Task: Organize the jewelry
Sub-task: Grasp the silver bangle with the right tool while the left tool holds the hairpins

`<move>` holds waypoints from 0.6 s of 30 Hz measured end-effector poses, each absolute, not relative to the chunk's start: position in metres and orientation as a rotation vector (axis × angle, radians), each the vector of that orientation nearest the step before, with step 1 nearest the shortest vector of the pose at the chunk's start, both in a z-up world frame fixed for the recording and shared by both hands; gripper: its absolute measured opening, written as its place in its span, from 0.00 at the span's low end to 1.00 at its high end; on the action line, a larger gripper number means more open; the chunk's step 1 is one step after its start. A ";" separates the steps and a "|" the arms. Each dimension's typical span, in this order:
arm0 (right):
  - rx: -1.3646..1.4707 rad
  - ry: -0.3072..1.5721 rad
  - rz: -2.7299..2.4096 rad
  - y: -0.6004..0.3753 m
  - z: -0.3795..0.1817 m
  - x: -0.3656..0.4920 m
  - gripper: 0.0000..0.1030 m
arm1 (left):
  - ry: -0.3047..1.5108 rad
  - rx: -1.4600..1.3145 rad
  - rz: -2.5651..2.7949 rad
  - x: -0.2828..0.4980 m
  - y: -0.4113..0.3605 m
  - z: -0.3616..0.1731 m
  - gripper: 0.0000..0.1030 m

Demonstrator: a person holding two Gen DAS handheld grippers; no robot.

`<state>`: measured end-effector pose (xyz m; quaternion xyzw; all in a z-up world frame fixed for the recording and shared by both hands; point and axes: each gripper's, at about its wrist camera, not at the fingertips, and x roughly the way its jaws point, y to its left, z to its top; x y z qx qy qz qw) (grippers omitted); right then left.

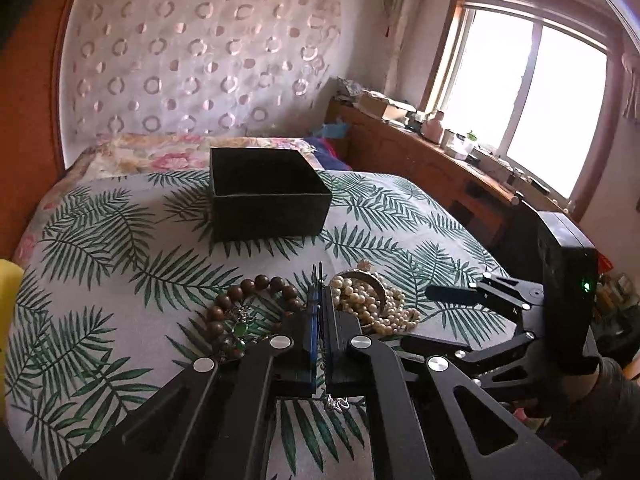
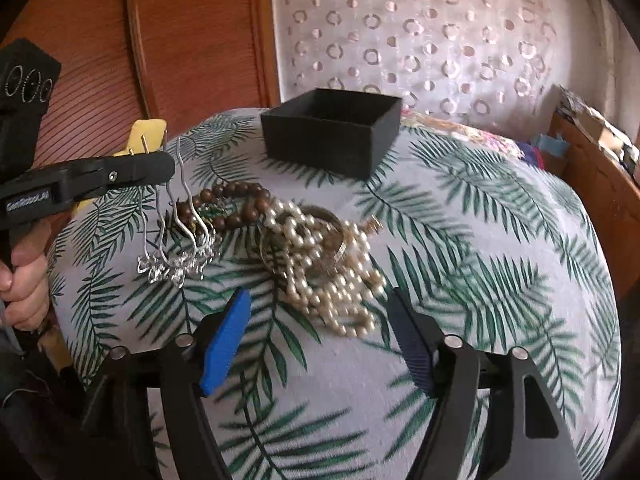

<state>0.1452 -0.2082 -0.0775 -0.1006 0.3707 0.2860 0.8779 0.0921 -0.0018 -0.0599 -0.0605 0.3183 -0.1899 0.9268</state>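
Note:
My left gripper (image 1: 319,300) is shut on silver hairpins (image 2: 176,236), which hang from its tip (image 2: 160,168) above the leaf-print cloth, left of the jewelry pile. The pins' silver ends also show under the fingers in the left wrist view (image 1: 338,404). A brown wooden bead bracelet (image 1: 256,300) (image 2: 236,200) lies beside a heap of cream pearl strands (image 1: 372,304) (image 2: 324,264) with a metal bangle (image 2: 340,236) in it. An open black box (image 1: 264,192) (image 2: 332,132) stands behind the pile. My right gripper (image 2: 320,320) is open and empty, just in front of the pearls; it also shows in the left wrist view (image 1: 448,312).
The leaf-print cloth (image 2: 480,240) covers a rounded surface that drops off on all sides. A yellow object (image 2: 144,132) lies at its left edge. A wooden shelf with clutter (image 1: 440,148) runs under the window at the right. A floral blanket (image 1: 160,156) lies behind the box.

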 end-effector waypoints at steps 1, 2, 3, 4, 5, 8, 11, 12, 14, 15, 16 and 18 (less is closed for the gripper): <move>-0.222 0.774 0.600 -0.204 -0.077 0.149 0.72 | 0.650 -0.128 -0.387 0.091 0.000 -0.059 0.01; -0.235 0.774 0.604 -0.200 -0.077 0.152 0.72 | 0.647 -0.131 -0.384 0.091 0.002 -0.059 0.01; -0.247 0.775 0.609 -0.196 -0.077 0.156 0.72 | 0.645 -0.133 -0.380 0.090 0.003 -0.058 0.01; -0.258 0.776 0.615 -0.192 -0.077 0.158 0.72 | 0.644 -0.134 -0.374 0.090 0.005 -0.058 0.01; -0.270 0.779 0.619 -0.189 -0.078 0.161 0.72 | 0.642 -0.134 -0.368 0.089 0.006 -0.058 0.01; -0.303 0.790 0.622 -0.180 -0.082 0.169 0.72 | 0.640 -0.137 -0.356 0.089 0.010 -0.058 0.01; -0.331 0.808 0.631 -0.173 -0.086 0.175 0.72 | 0.637 -0.149 -0.348 0.088 0.015 -0.059 0.01; -0.338 0.811 0.631 -0.172 -0.087 0.176 0.72 | 0.637 -0.152 -0.347 0.088 0.016 -0.059 0.01; -0.349 0.814 0.631 -0.168 -0.088 0.177 0.72 | 0.637 -0.156 -0.345 0.087 0.018 -0.059 0.01; -0.353 0.814 0.632 -0.167 -0.088 0.178 0.72 | 0.638 -0.158 -0.343 0.086 0.019 -0.060 0.01; -0.359 0.814 0.631 -0.166 -0.088 0.179 0.72 | 0.639 -0.159 -0.341 0.086 0.020 -0.060 0.01; -0.374 0.812 0.626 -0.163 -0.088 0.180 0.72 | 0.641 -0.163 -0.339 0.087 0.022 -0.061 0.01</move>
